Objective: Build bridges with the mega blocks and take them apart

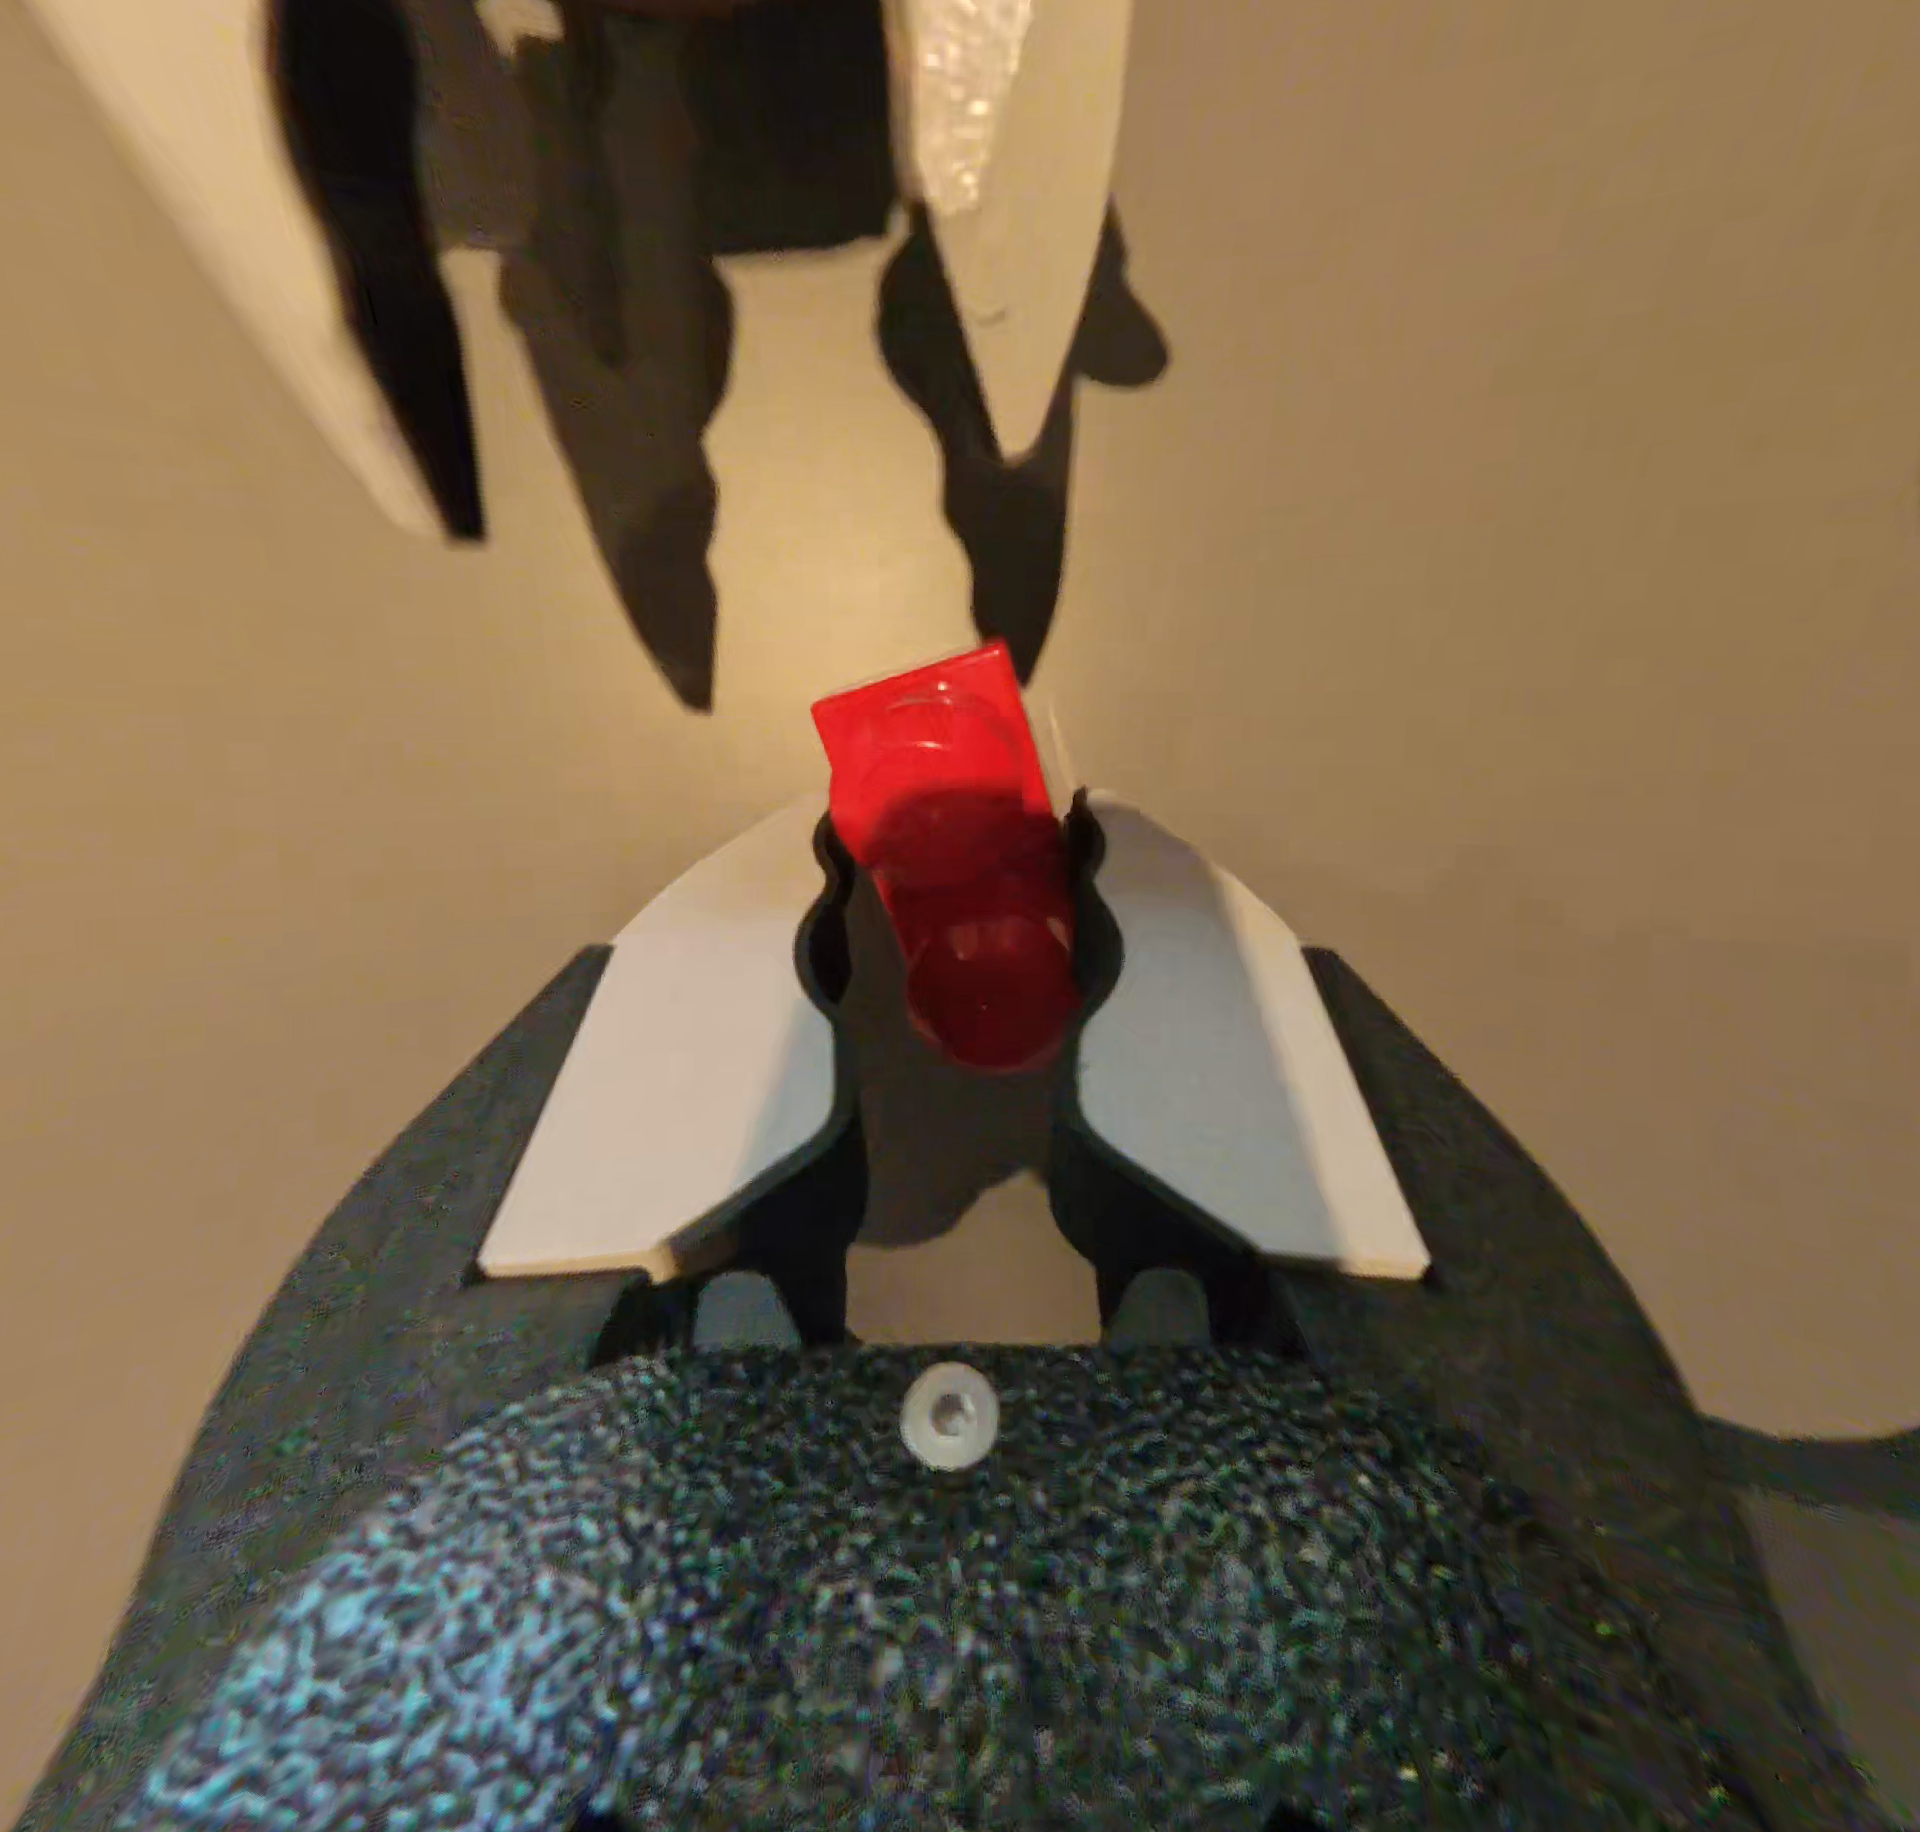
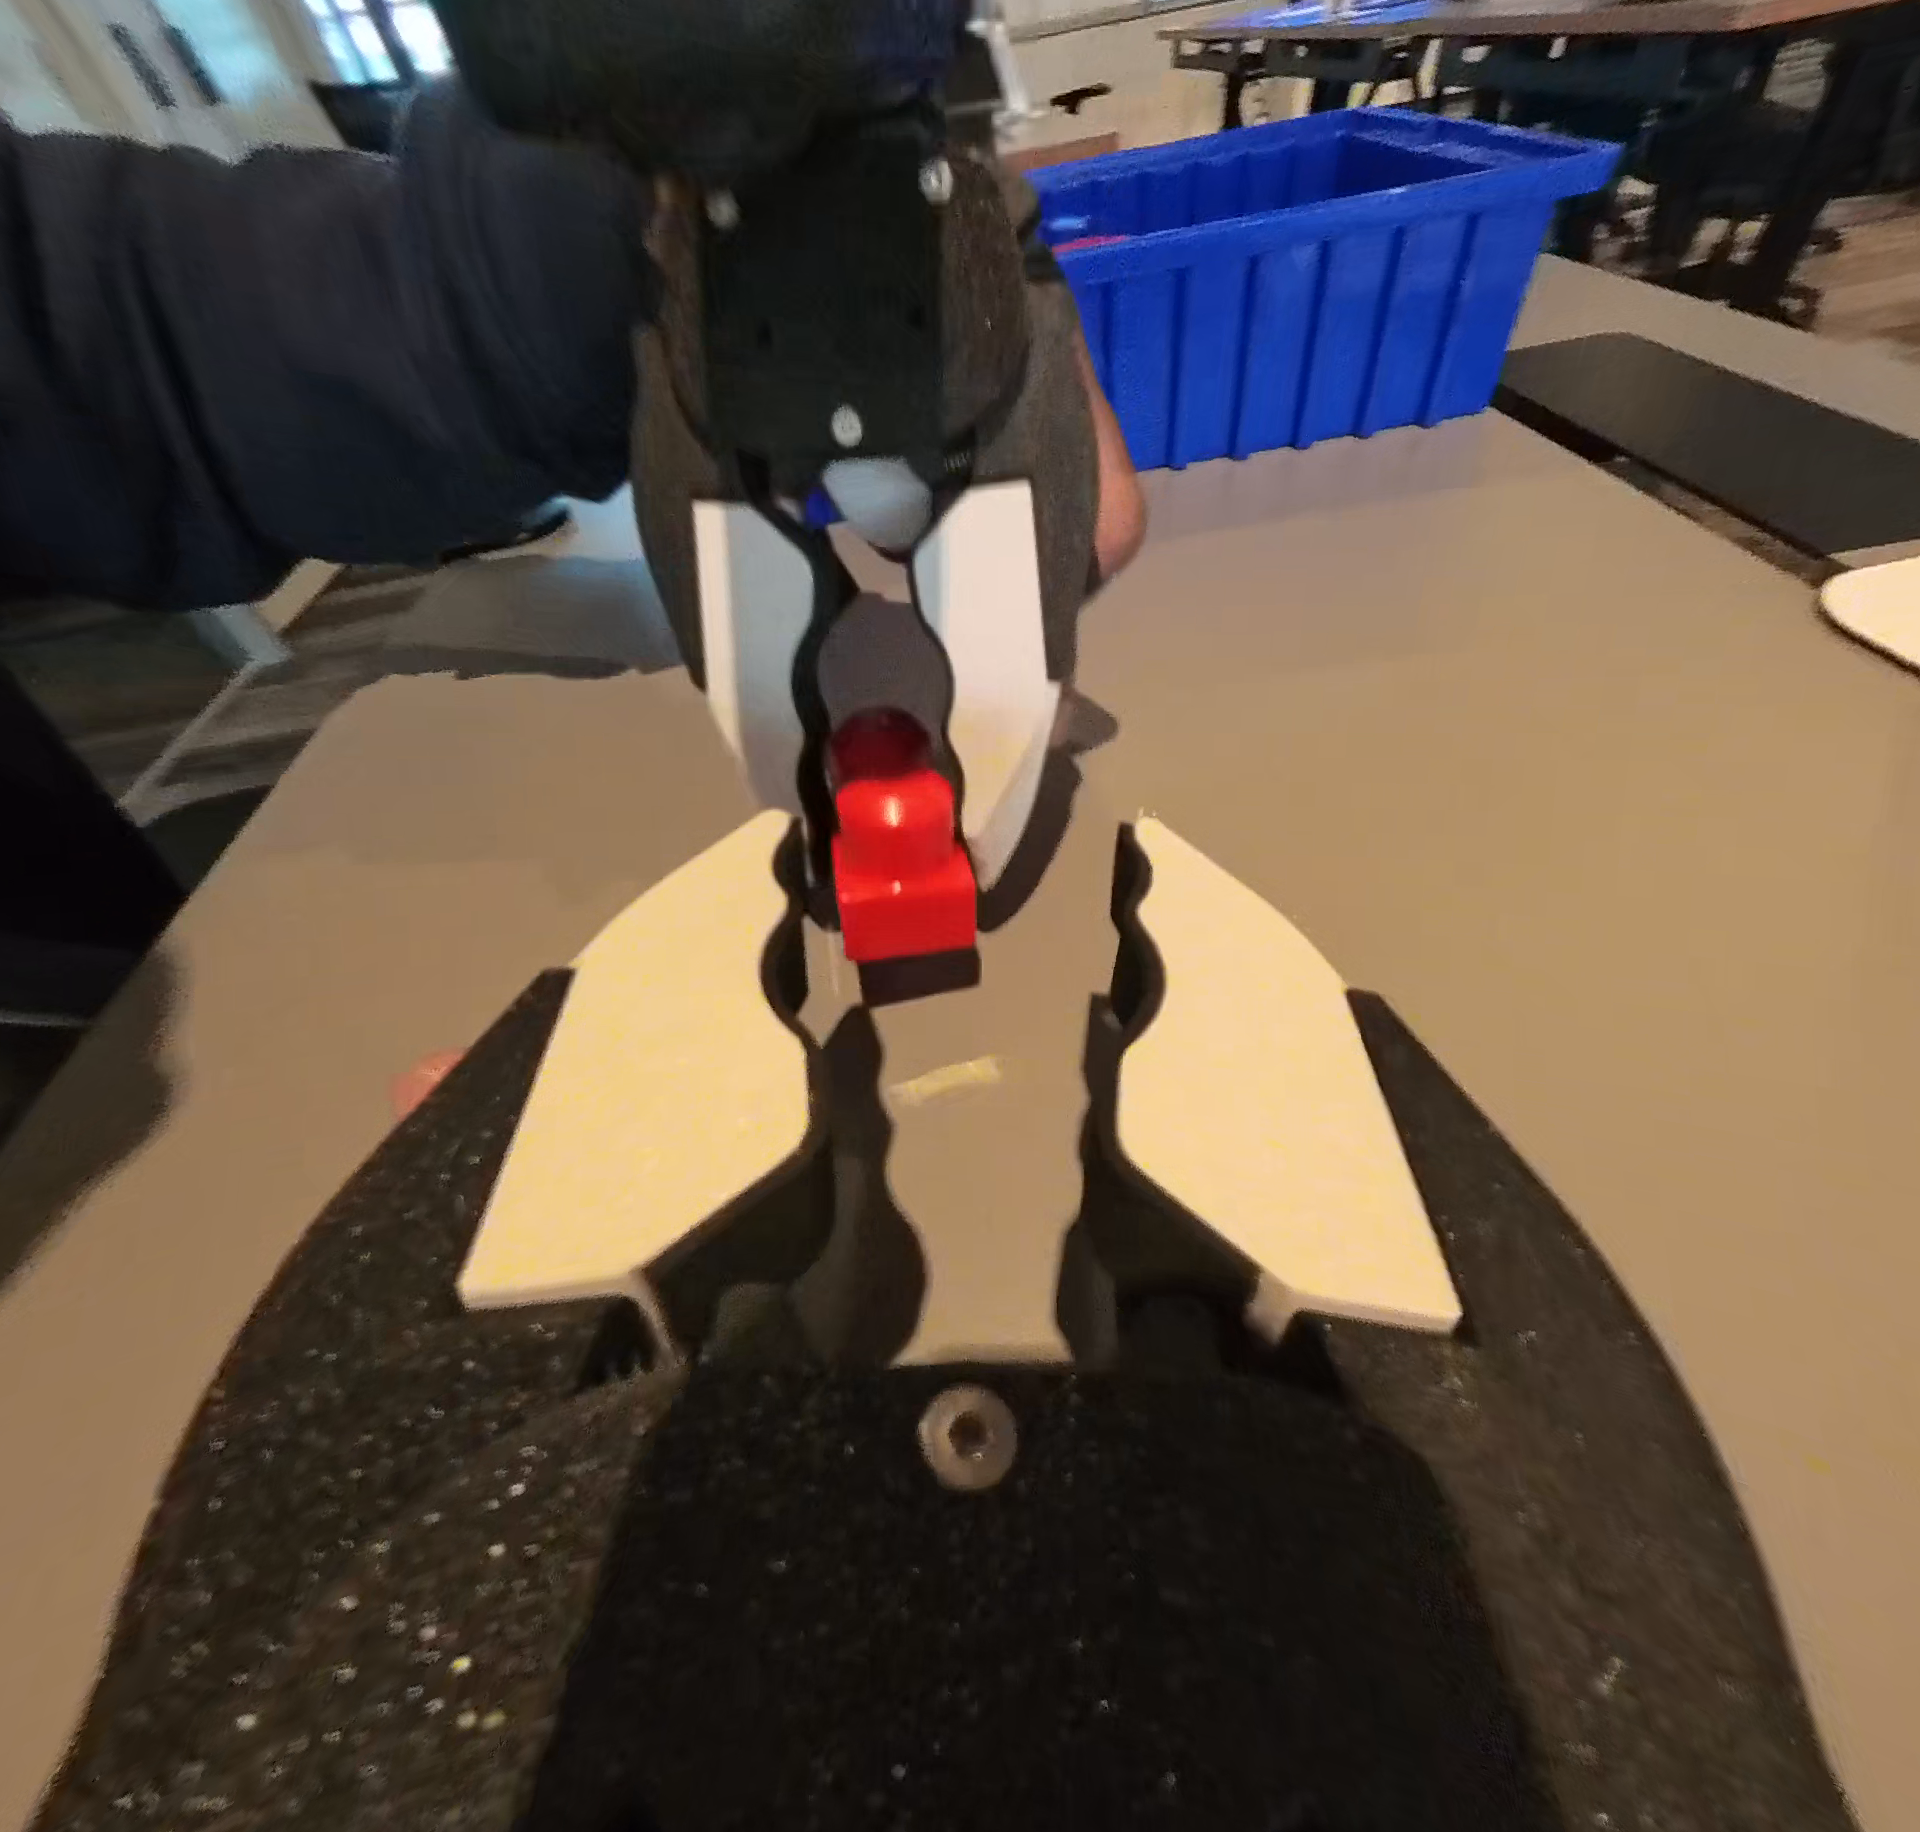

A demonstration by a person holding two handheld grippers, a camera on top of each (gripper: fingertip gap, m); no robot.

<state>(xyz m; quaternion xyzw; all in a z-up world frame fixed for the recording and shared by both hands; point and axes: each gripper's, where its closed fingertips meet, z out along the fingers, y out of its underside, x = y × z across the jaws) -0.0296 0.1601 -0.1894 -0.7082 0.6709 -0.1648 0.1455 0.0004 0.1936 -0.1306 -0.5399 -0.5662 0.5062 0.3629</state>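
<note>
Red block (image 1: 940,826) pinched between the left gripper (image 1: 951,826) fingers, above the grey surface (image 1: 312,743)
Right gripper (image 2: 961,847) faces it with fingers spread wide and holding nothing, the block (image 2: 904,883) just beyond its left fingertip (image 2: 774,847); the left gripper (image 2: 883,774), held by a dark-sleeved arm (image 2: 291,359), grips the block's studded end; a blue bin (image 2: 1309,296) stands behind on the surface (image 2: 1455,743)

We are gripping a red block (image 1: 940,816) between the fingers of our left gripper (image 1: 951,826), studs facing the camera, block tilting a little. Ahead, the right gripper (image 1: 852,577) is hanging over the tan table (image 1: 312,847), its white fingers (image 1: 1029,255) spread apart.
</note>
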